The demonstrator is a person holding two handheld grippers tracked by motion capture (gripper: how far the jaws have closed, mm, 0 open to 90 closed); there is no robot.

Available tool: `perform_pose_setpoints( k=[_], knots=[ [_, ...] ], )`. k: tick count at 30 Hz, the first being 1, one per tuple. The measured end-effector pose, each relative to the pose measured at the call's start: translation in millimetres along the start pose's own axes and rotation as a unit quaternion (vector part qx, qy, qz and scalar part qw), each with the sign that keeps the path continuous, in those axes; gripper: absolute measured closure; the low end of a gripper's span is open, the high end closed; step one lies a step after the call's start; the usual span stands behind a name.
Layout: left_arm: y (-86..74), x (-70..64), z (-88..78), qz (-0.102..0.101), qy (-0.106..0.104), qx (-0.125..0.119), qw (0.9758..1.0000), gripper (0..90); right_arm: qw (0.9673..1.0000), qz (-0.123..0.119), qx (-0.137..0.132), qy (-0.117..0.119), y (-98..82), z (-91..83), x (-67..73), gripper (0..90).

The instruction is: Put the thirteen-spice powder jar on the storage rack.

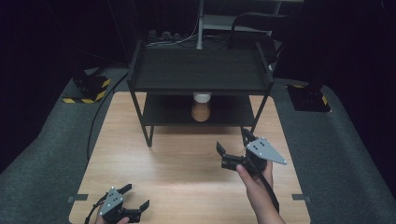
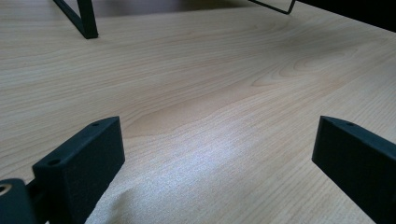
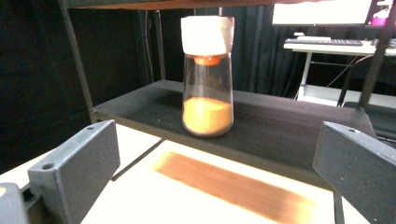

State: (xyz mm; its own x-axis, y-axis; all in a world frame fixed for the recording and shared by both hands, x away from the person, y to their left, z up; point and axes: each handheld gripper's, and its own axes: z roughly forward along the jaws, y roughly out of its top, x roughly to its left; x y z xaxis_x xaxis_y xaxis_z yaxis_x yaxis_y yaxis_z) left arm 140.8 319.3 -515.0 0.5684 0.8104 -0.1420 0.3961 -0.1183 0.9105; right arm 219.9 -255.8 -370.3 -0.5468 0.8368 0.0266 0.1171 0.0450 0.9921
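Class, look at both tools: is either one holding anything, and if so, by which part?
Nothing is held. The left tool and right tool are both open and empty; the jar stands untouched on the lower shelf.

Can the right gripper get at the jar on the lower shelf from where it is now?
Probably yes. The right gripper is open and faces the jar, which stands alone at the shelf's front edge. The upper shelf hangs close over the cap.

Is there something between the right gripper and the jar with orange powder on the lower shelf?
Nothing visible blocks it. The right gripper, jaws open, faces the jar over bare table. The jar stands at the lower shelf's front, and the rack's front legs stand off to the sides.
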Motion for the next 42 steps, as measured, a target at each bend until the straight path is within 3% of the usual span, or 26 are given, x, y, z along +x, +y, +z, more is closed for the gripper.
perform_pose_setpoints(
  k=[6, 14, 17, 22, 30, 42],
  knots=[
    [0.0, -0.2, 0.2, -0.001, 0.0, 0.0, 1.0, 2.6, 1.0, 0.001, -0.006, 0.002, -19.8, -30.0, -0.9, 0.2],
    [0.7, -0.5, 0.3, -0.001, 0.002, 0.002, 1.0, 2.5, 0.9997, -0.003, 0.02, -0.012, -55.7, -60.3, -5.5, 0.2],
    [0.7, -1.1, 0.3, -0.001, 0.003, 0.002, 1.0, 2.5, 0.9991, 0.002, 0.036, -0.024, -79.1, -70.0, -8.0, 0.2],
    [0.2, -1.3, 0.1, -0.003, 0.004, 0.001, 1.0, 2.5, 0.9981, 0.007, 0.05, -0.034, -97.4, -75.4, -9.3, 0.3],
    [-0.3, -1.6, -0.1, -0.004, 0.006, -0.001, 1.0, 2.6, 0.9942, -0.009, 0.088, -0.062, -125.8, -80.6, -7.5, 0.5],
    [1.0, -1.1, 0.8, -0.006, 0.005, 0.002, 1.0, 2.6, 0.9885, 0.004, 0.131, -0.076, -141.2, -80.7, -16.3, 1.3]
  ],
)
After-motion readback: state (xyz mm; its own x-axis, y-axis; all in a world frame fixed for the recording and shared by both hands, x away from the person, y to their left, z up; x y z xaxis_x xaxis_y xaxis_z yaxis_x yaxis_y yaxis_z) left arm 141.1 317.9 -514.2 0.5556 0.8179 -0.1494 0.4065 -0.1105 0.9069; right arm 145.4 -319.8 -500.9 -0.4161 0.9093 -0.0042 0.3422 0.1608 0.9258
